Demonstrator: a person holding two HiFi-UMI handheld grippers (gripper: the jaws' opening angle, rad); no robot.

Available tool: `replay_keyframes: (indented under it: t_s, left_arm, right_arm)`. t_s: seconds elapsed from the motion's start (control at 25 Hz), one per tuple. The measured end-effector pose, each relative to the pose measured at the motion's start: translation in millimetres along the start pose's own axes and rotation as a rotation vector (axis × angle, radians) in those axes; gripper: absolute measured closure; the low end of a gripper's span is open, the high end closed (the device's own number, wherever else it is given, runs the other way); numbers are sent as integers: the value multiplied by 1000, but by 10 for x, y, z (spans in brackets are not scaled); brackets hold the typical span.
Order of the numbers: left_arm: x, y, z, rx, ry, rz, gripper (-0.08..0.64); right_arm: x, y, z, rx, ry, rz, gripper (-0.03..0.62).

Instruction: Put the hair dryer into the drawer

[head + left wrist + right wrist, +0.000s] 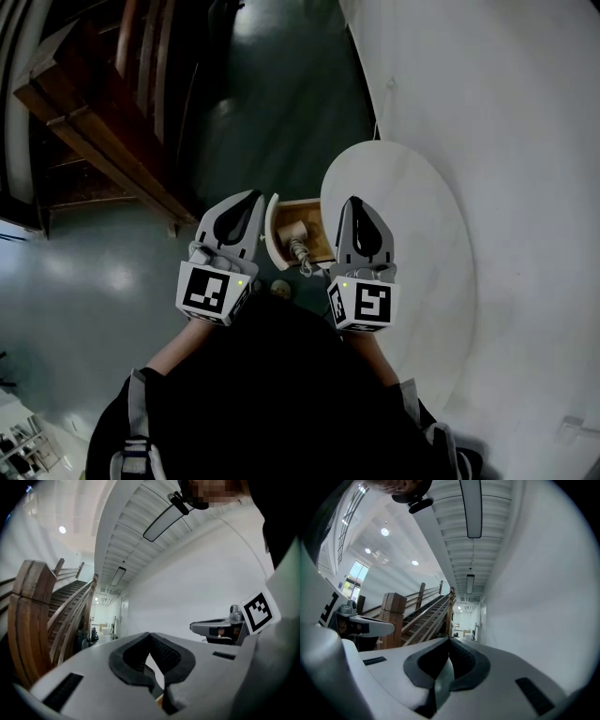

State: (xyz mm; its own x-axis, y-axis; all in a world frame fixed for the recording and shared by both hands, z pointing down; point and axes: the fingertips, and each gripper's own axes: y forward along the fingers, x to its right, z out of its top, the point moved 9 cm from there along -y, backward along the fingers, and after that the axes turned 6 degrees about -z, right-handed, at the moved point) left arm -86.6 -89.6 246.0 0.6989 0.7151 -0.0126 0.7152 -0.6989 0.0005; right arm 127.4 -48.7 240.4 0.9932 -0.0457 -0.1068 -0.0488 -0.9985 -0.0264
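Observation:
In the head view a small wooden drawer (pixel 319 208) stands pulled open from under the round white table (pixel 412 281), its white front (pixel 272 231) toward the left. A pale hair dryer (pixel 291 232) lies inside it, and its coiled cord (pixel 302 255) trails over the near edge. My left gripper (pixel 255 197) is raised just left of the drawer and my right gripper (pixel 354 201) just right of it, over the table's rim. Both point level and away from me. In the gripper views the left gripper (pixel 150 634) and the right gripper (pixel 450 640) are shut with nothing between the fingers.
A wooden staircase (pixel 103 103) with railings rises at the left; it also shows in the left gripper view as a thick newel post (pixel 30 620). A white wall (pixel 506 141) runs along the right behind the table. Dark glossy floor (pixel 272 103) stretches ahead. The right gripper's side (pixel 220 627) shows beside the left one.

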Motion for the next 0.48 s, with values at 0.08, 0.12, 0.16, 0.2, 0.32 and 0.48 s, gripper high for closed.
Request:
replay_keyframes:
  t_s: [0.08, 0.12, 0.16, 0.2, 0.32, 0.48]
  left_arm:
    - [17, 11, -11, -3, -1, -3, 552]
    - [26, 15, -19, -4, -1, -6, 552]
    - [34, 21, -20, -2, 2, -10, 552]
    - [40, 26, -21, -1, 4, -14, 552]
    - [45, 34, -31, -2, 4, -17, 552]
    - [49, 57, -70, -13, -3, -9, 552]
  right_arm:
    - [3, -12, -8, 0, -1, 4, 569]
    - [3, -15, -13, -3, -3, 6, 569]
    - [4, -18, -17, -6, -5, 8, 569]
    - [4, -19, -21, -9, -5, 10, 569]
    - [10, -18, -39, -16, -3, 12, 569]
    - [42, -2, -99, -31, 2, 13, 569]
